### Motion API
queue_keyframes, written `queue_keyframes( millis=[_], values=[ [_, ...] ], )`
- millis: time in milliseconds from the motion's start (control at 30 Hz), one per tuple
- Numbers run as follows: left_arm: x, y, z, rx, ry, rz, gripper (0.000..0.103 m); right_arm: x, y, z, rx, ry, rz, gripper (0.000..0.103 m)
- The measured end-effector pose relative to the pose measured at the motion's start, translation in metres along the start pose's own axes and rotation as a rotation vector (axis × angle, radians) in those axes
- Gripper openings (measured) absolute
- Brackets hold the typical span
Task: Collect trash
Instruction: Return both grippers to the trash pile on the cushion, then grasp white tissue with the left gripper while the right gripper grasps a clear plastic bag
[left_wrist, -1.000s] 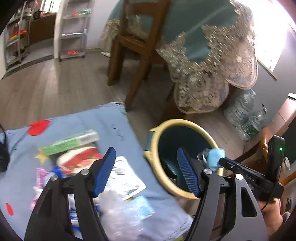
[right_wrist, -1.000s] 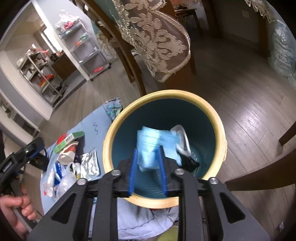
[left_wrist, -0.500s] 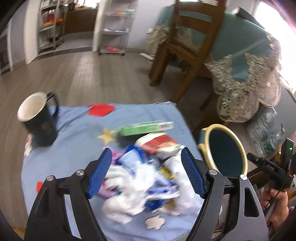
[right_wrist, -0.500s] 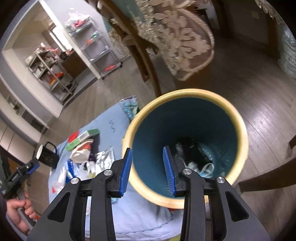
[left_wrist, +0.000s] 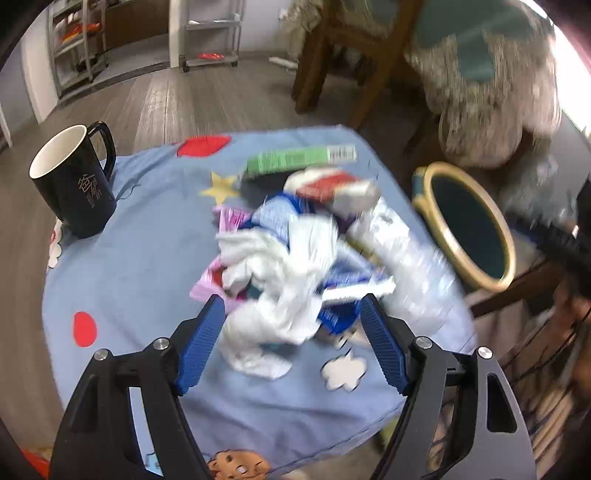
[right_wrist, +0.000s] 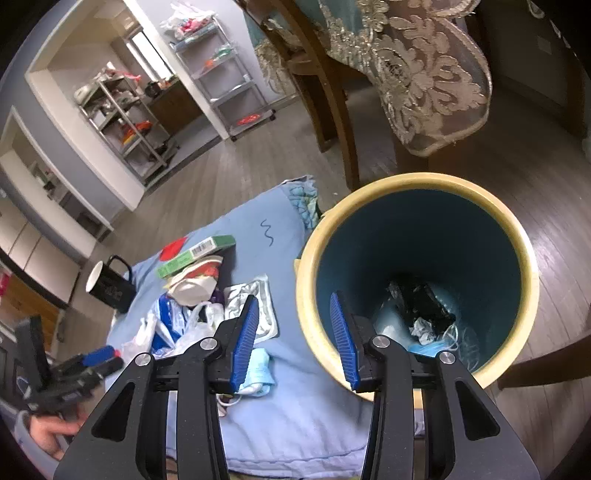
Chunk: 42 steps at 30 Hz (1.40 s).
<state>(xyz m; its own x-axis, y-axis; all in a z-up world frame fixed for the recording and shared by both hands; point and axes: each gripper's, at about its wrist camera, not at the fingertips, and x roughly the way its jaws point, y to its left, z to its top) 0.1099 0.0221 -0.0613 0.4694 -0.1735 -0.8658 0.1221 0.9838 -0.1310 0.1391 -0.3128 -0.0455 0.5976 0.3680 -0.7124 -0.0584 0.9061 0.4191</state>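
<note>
A heap of trash lies on a low table under a blue cloth: white crumpled plastic, blue and pink wrappers, a green box, a red-and-white wrapper. My left gripper hovers open just above the white plastic, nothing between its pads. The teal bin with a yellow rim stands beside the table, with masks and dark scraps at its bottom. My right gripper straddles the bin's near rim; its jaws are opening and hold nothing. A light blue mask lies on the cloth below it.
A black mug stands at the table's far left corner. A wooden chair and a lace-edged tablecloth stand behind the bin. Metal shelves line the far wall. A hand holds the left gripper.
The left gripper swung from the bin side over to the trash heap and sank toward it. The right gripper let a blue mask fall into the bin and pulled back, its jaws widening.
</note>
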Motion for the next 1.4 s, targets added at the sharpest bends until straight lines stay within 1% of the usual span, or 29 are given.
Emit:
queue_keyframes(
  millis=[100,200,233,267,300,367,400,433,467,600,733,833,933,1000,1033,1100,1133,1167,1233,1333,1400],
  values=[
    [0.008,-0.002,-0.006,0.045,0.025,0.062,0.074,0.004,0.004,-0.002,-0.010,0.010,0.003,0.042],
    [0.017,0.001,-0.009,0.052,0.048,0.089,0.074,0.008,0.011,-0.004,-0.032,0.024,0.011,0.042],
    [0.020,0.001,-0.010,0.058,0.057,0.098,0.072,0.009,0.015,-0.006,-0.043,0.030,0.015,0.042],
    [0.023,0.001,-0.012,0.064,0.071,0.100,0.061,0.010,0.017,-0.007,-0.051,0.035,0.019,0.042],
    [0.025,0.003,-0.011,0.063,0.083,0.092,0.055,0.012,0.021,-0.009,-0.063,0.043,0.026,0.042],
    [0.024,0.005,-0.012,0.052,0.104,0.076,0.032,0.014,0.026,-0.011,-0.081,0.055,0.035,0.042],
    [0.024,0.007,-0.013,0.045,0.111,0.072,0.031,0.014,0.028,-0.013,-0.090,0.061,0.038,0.042],
    [0.021,0.009,-0.012,0.035,0.113,0.060,0.023,0.015,0.030,-0.014,-0.098,0.067,0.043,0.042],
    [0.017,0.011,-0.012,0.019,0.121,0.039,0.009,0.016,0.033,-0.016,-0.107,0.075,0.051,0.042],
    [0.004,0.019,-0.013,-0.026,0.111,-0.021,0.006,0.020,0.043,-0.022,-0.134,0.102,0.075,0.042],
    [-0.014,0.026,-0.014,-0.064,0.073,-0.078,0.002,0.026,0.055,-0.028,-0.164,0.129,0.104,0.042],
    [-0.024,0.029,-0.012,-0.086,0.033,-0.114,0.001,0.034,0.066,-0.033,-0.188,0.162,0.124,0.042],
    [-0.028,0.033,-0.010,-0.097,0.023,-0.115,0.001,0.045,0.076,-0.040,-0.215,0.193,0.129,0.044],
    [-0.022,0.033,-0.010,-0.083,0.045,-0.089,0.001,0.052,0.081,-0.045,-0.230,0.211,0.130,0.044],
    [-0.017,0.033,-0.011,-0.078,0.056,-0.076,0.003,0.055,0.083,-0.047,-0.237,0.220,0.129,0.044],
    [-0.009,0.029,-0.012,-0.060,0.081,-0.083,0.015,0.061,0.088,-0.051,-0.253,0.237,0.125,0.044],
    [-0.008,0.027,-0.012,-0.048,0.081,-0.079,0.035,0.064,0.089,-0.052,-0.258,0.243,0.122,0.044],
    [-0.007,0.025,-0.012,-0.033,0.076,-0.071,0.057,0.066,0.090,-0.054,-0.266,0.249,0.118,0.045],
    [-0.006,0.018,-0.011,0.010,0.057,-0.032,0.072,0.068,0.092,-0.056,-0.274,0.254,0.115,0.045],
    [0.006,0.011,-0.010,0.047,0.084,0.006,0.076,0.071,0.093,-0.058,-0.284,0.258,0.115,0.045],
    [0.021,0.011,-0.011,0.063,0.115,0.038,0.076,0.071,0.095,-0.060,-0.296,0.261,0.124,0.031]
  ],
)
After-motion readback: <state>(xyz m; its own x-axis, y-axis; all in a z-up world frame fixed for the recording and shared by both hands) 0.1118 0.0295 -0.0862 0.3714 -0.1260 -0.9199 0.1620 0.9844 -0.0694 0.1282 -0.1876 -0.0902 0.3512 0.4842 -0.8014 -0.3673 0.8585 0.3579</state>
